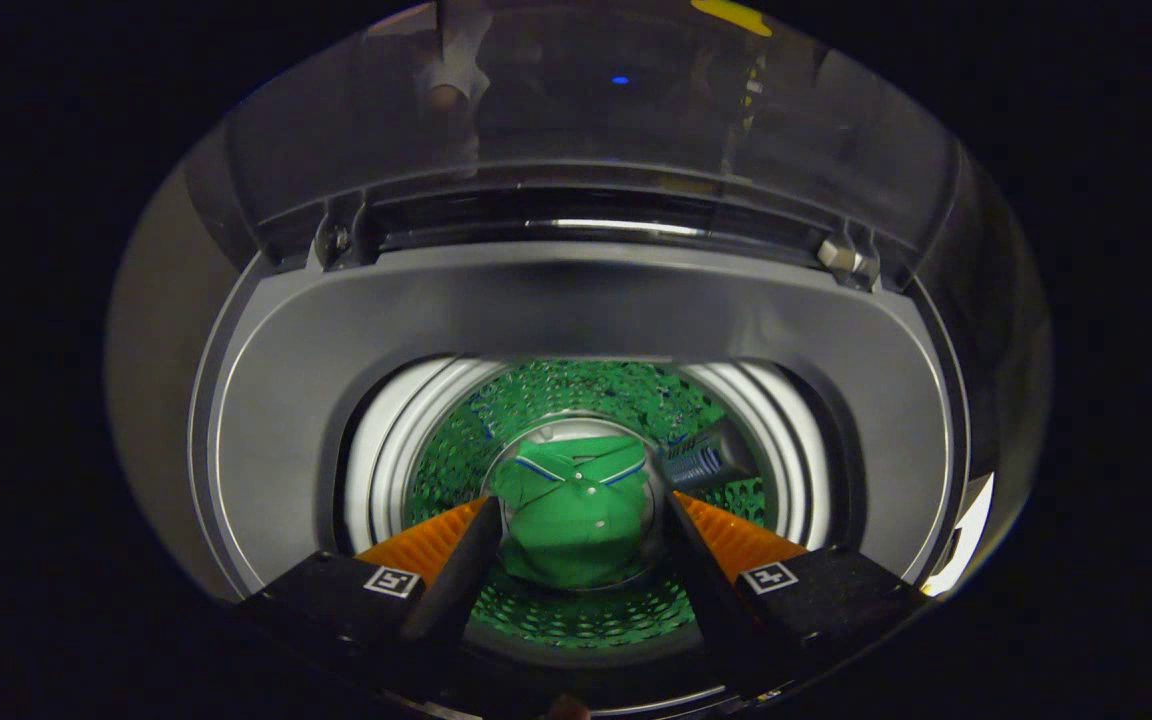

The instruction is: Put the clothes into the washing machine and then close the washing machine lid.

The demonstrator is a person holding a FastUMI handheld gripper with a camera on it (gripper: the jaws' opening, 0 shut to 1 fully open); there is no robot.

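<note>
I look straight down into the open top-loading washing machine (576,300). A green polo shirt with a blue-and-white trimmed collar (576,515) lies crumpled at the bottom of the shiny perforated drum (576,395), which mirrors the green. My gripper (576,500) hangs above the drum mouth, open, its two fingers spread wide on either side of the shirt far below, holding nothing. The transparent lid (596,110) stands raised behind the opening, hinged at two bolts.
The machine's grey top rim (266,420) rings the drum mouth. A metal hinge bolt (841,257) sits at the lid's right corner, another (336,240) at its left. The lid glass reflects a small blue light (620,80).
</note>
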